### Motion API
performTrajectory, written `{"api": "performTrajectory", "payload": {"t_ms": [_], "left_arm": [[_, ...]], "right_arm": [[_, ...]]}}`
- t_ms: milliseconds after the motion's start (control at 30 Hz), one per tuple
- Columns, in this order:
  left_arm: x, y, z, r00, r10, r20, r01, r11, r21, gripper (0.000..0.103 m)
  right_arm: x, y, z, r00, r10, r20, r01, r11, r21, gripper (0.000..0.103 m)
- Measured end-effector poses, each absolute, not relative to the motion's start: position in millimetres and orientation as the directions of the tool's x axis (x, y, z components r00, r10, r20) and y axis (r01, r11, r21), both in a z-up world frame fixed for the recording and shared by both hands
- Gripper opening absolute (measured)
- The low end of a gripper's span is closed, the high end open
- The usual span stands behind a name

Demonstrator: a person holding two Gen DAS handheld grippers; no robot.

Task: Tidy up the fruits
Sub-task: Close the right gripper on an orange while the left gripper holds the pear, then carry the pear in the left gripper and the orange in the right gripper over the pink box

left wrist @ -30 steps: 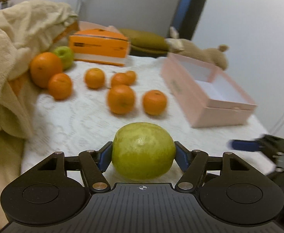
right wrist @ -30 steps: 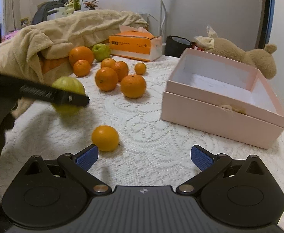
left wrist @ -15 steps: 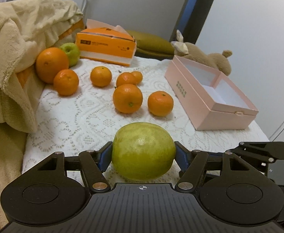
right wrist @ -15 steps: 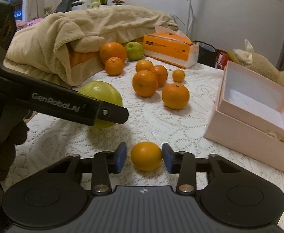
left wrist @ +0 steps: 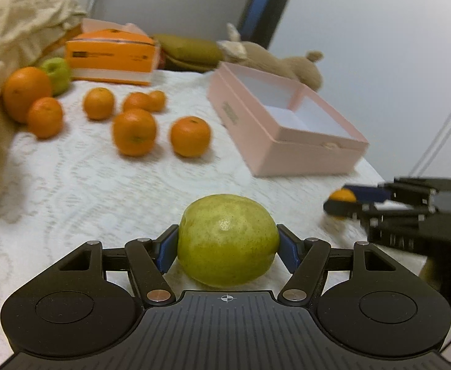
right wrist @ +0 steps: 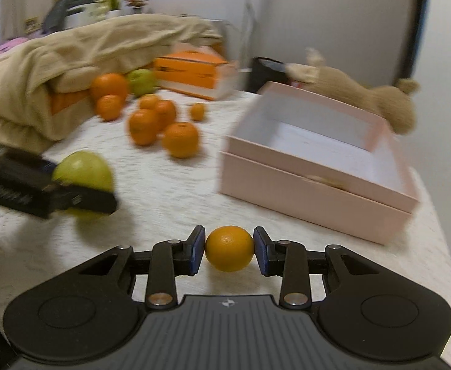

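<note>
Item: left gripper (left wrist: 227, 246), nearest, is clamping a large yellow-green fruit (left wrist: 228, 240) between its blue pads; skin is looking smooth, finely speckled, with one glossy highlight.

Item: right gripper (right wrist: 229, 250) is pinching a small orange (right wrist: 229, 248), round and unblemished, at its widest part; both are being carried just over the white lace cloth (left wrist: 80, 182).

Step in hand, as judged: both fruits are gripped and travelling toward the box. The next move is calling for lifting each over the near wall and releasing inside, one at a time so the grippers are not crowding each other.

Item: pink box (right wrist: 314, 185), open, lying ahead to the right, interior appearing empty.

Item: loose oranges (left wrist: 134, 132) are waiting farther back, with a green apple (left wrist: 57, 72) beside the orange tissue box (left wrist: 111, 58).
</note>
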State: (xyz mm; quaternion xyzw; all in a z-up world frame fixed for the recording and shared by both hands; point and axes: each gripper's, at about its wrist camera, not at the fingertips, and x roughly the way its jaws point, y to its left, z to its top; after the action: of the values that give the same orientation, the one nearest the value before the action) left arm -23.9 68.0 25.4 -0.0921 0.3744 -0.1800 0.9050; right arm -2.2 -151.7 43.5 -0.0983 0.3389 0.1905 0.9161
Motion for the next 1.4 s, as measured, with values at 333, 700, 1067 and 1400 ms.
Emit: {"api": "performTrajectory", "payload": {"t_ms": [333, 700, 1067, 1400], "left_arm": [[-18.6, 36.3, 65.3, 0.702, -0.488, -0.519, 0.347, 0.87, -0.35, 0.072], [83.8, 8.1, 132.9, 0.798, -0.49, -0.351, 0.338, 0.846, -0.412, 0.072], [152.6, -25.0, 67.6, 0.598, -0.498, -0.628, 0.415, 0.863, -0.289, 0.072], [138.6, -62.3, 53.9, 0.625, -0.364, -0.691, 0.467, 0.883, -0.042, 0.072]], "right_arm": [[2.8, -209.1, 73.9, 0.787, 0.157, -0.596, -0.257, 0.963, -0.086, 0.034], [56.2, -228.4, 162.8, 0.923, 0.094, -0.372, -0.139, 0.986, -0.094, 0.034], [136.8, -214.0, 152.3, 0.865, 0.106, -0.491, -0.133, 0.991, -0.021, 0.034], [149.7, -231.3, 111.5, 0.801, 0.106, -0.589, -0.104, 0.994, 0.038, 0.034]]}}
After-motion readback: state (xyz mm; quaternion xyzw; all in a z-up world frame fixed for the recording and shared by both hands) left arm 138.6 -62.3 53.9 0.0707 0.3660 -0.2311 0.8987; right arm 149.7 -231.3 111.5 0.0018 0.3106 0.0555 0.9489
